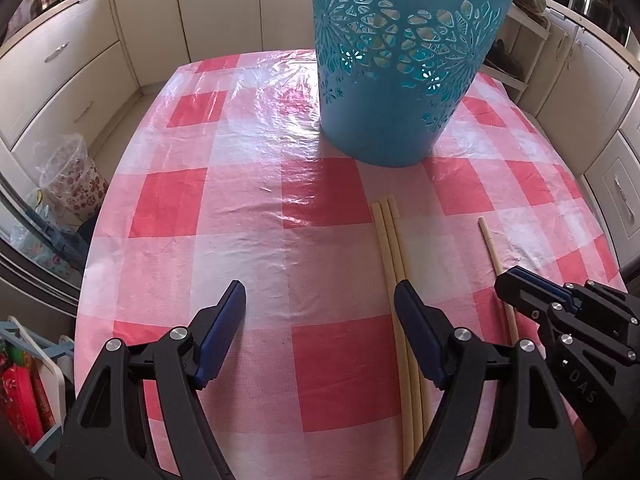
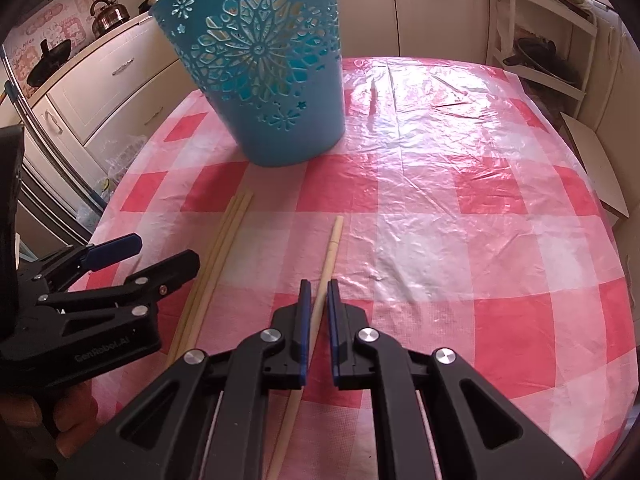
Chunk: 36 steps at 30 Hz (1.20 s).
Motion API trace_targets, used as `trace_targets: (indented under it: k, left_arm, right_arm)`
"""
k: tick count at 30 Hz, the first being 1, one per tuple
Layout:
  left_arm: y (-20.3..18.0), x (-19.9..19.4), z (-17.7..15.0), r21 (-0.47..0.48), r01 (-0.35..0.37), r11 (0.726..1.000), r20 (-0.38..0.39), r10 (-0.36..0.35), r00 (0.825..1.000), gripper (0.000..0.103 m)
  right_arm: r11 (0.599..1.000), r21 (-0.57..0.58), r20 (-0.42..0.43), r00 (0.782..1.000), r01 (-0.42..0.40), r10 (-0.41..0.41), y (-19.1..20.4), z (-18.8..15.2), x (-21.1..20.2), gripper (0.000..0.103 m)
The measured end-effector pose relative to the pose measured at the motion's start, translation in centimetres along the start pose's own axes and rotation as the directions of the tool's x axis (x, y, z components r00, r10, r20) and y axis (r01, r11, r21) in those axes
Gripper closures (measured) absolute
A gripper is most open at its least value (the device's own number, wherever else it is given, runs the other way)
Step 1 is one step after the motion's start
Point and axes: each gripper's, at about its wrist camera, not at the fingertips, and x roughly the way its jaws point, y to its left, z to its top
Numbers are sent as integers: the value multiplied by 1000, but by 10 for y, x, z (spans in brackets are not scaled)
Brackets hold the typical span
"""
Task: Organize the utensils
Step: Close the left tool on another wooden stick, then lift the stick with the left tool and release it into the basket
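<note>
A blue perforated basket point(image 1: 396, 72) stands upright on the red-and-white checked table point(image 1: 240, 200); it also shows in the right wrist view point(image 2: 272, 80). Three pale chopsticks point(image 1: 390, 248) lie side by side on the cloth, running under my left gripper's right finger; they show too in the right wrist view point(image 2: 218, 252). My left gripper point(image 1: 320, 300) is open and empty. A single chopstick point(image 2: 330, 256) lies apart to the right, also in the left wrist view point(image 1: 490, 244). My right gripper point(image 2: 318, 292) is nearly shut around this single chopstick; contact is unclear.
Cream kitchen cabinets point(image 1: 68, 64) surround the table. A kettle point(image 2: 108, 14) sits on the counter. A floral bin in a plastic bag point(image 1: 72, 176) stands on the floor at left. A white shelf rack point(image 2: 548, 40) stands at the back right.
</note>
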Motion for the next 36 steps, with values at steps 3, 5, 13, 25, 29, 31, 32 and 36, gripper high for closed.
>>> trace_targets:
  k: [3, 5, 13, 25, 29, 31, 32, 36]
  left_arm:
    - [-4, 1, 2, 9, -4, 1000, -4, 4, 1000, 30]
    - [-5, 1, 2, 14, -12, 1000, -1, 12, 1000, 30]
    - [-9, 2, 5, 49, -37, 998, -6, 37, 999, 55]
    - [13, 4, 15, 2, 98, 995, -83, -98, 992, 93]
    - [3, 8, 18, 55, 42, 998, -68, -38, 997, 94]
    - [1, 7, 18, 70, 34, 997, -59, -29, 998, 95]
    - [2, 6, 16, 67, 40, 997, -60, -36, 998, 96]
    - [13, -4, 10, 36, 58, 998, -46, -56, 997, 98]
  right_arm:
    - [1000, -1, 0, 1000, -3, 3, 0, 1, 1, 94]
    - [1000, 2, 0, 1000, -8, 8, 0, 1, 1, 94]
    - [1000, 7, 9, 1000, -8, 8, -2, 1, 1, 94]
    - [998, -62, 14, 1000, -24, 25, 11, 2, 5, 89]
    - [998, -67, 25, 999, -19, 20, 13, 3, 7, 84]
    - [996, -84, 30, 1000, 5, -3, 15, 3, 7, 88]
    - [995, -95, 33, 999, 21, -18, 16, 3, 7, 93]
    - [996, -89, 37, 999, 22, -19, 14, 3, 8, 95]
